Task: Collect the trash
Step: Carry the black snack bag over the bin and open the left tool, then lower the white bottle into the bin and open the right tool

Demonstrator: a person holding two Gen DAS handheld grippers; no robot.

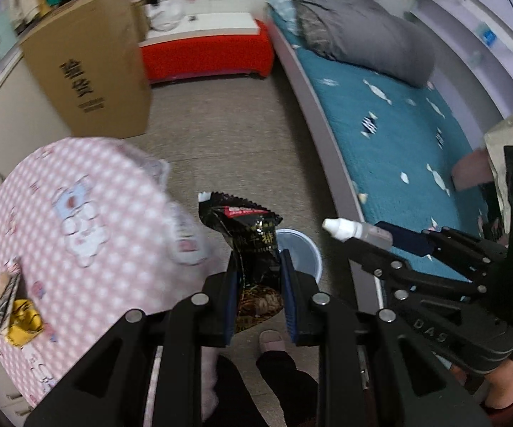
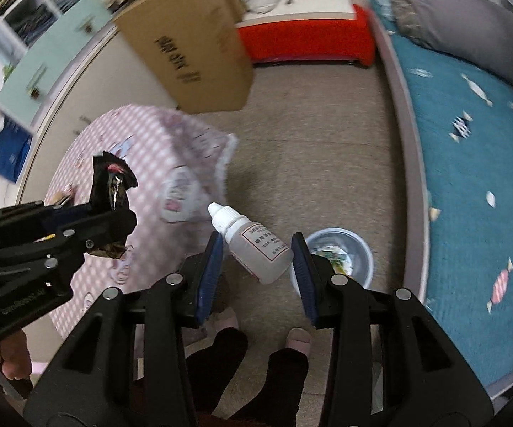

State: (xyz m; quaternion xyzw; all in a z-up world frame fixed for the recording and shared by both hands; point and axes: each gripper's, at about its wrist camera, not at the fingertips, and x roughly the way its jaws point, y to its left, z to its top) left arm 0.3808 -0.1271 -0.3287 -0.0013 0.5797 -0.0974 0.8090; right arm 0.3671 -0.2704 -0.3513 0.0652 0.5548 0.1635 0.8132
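My left gripper (image 1: 258,267) is shut on a crumpled black snack wrapper (image 1: 249,227), held above the floor just left of a small pale-blue bin (image 1: 313,249). My right gripper (image 2: 256,252) is shut on a small white dropper bottle (image 2: 256,245) that lies slanted between the pads, cap up and to the left. The bin (image 2: 364,252) stands on the floor just right of this gripper, with some scraps inside. Each view shows the other gripper: the right one (image 1: 380,238) with the bottle (image 1: 348,229), the left one (image 2: 114,213) with the wrapper (image 2: 112,181).
A round table with a pink checked cloth (image 1: 78,213) stands at the left, bearing a yellow wrapper (image 1: 25,320) and a small packet (image 1: 4,295). A bed with a teal cover (image 1: 398,142) runs along the right. Behind are a cardboard box (image 1: 85,71) and a red bench (image 1: 206,53). The person's slippered feet (image 2: 299,341) are below.
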